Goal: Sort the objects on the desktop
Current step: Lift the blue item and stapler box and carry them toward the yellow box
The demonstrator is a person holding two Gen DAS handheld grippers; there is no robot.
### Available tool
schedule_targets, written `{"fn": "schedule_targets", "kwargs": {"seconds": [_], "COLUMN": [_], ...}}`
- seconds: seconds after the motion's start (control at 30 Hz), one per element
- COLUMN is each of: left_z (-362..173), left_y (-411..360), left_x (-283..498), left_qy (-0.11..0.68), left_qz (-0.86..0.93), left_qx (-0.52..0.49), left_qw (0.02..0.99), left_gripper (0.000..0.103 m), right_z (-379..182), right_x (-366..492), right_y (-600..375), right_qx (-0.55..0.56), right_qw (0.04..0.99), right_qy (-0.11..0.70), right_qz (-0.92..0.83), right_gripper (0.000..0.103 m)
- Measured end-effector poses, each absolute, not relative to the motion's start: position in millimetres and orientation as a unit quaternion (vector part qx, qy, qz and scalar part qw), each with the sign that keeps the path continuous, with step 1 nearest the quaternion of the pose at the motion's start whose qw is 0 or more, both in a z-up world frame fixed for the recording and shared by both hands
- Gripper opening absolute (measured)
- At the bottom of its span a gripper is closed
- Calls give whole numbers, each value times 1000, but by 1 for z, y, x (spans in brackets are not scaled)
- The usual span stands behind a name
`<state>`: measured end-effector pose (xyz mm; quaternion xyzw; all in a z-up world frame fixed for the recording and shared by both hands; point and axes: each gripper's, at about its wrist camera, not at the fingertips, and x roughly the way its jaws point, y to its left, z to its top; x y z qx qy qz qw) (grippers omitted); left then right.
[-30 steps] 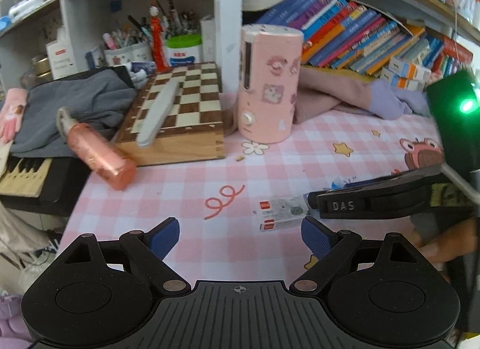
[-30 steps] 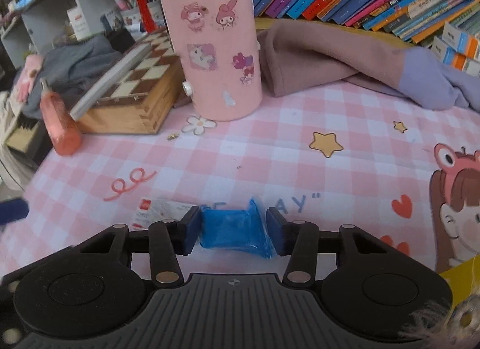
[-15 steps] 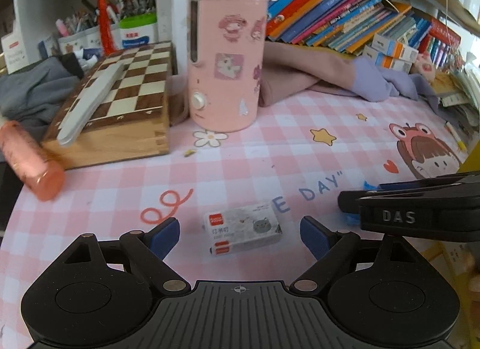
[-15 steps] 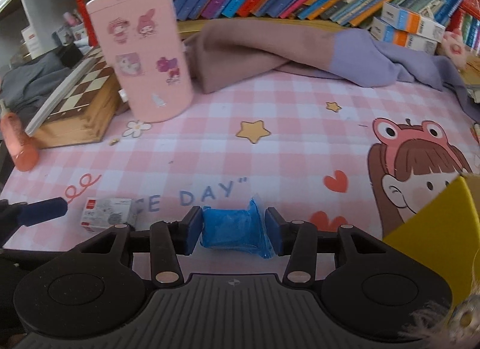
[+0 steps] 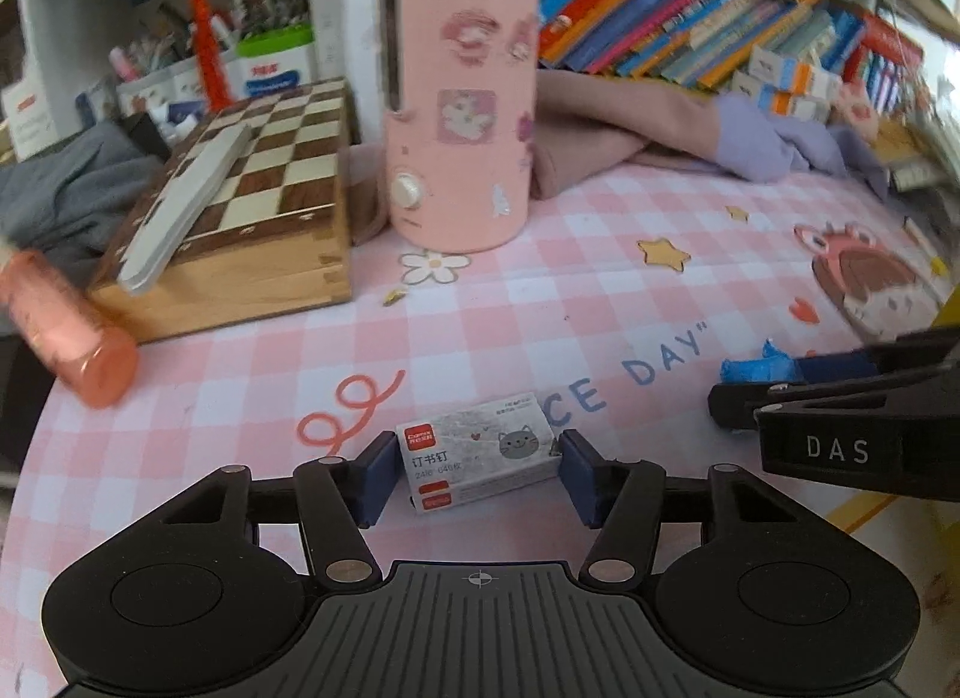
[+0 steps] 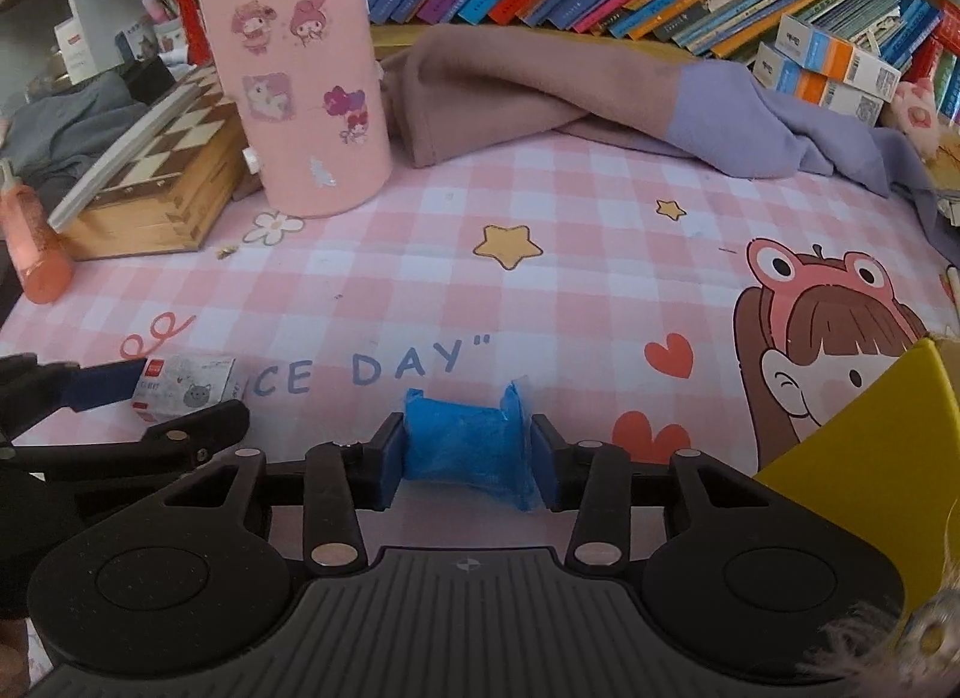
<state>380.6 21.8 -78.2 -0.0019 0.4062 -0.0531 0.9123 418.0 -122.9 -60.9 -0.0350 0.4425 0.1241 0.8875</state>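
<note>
Two grippers engaged: left gripper [image 5: 477, 479] pinching staple box [image 5: 477, 449] on bench [image 5: 540, 308]; right gripper [image 6: 465, 461] clamped on blue packet [image 6: 465, 446]. Risk: box twists loose, grip sits near its front corners.

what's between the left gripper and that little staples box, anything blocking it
Nothing visible. The staples box already lies on the pink mat between the left gripper's blue pads, which sit at its two ends. The right gripper, shut on a blue packet, is off to the side.
</note>
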Motion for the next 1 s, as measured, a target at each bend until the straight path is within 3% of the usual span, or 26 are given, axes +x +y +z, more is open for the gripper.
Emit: {"fn": "schedule_targets", "kwargs": {"seconds": [0.33, 0.73, 1.0], "left_z": [-44, -14, -1], "left_y": [57, 64, 78], "left_x": [344, 275, 234], "left_qy": [388, 339, 328], "left_qz": [-24, -46, -60], "left_qx": [-91, -46, -69], "left_qw": [917, 938, 940], "left_gripper": [57, 57, 57], "right_z": [-31, 2, 14], "right_x": [387, 321, 272], "right_y": [-124, -118, -116], "right_qx": [-12, -11, -15], "right_qw": [908, 919, 922], "right_qy": [395, 357, 346], "right_qz": [140, 169, 171], "right_gripper": [38, 38, 38]}}
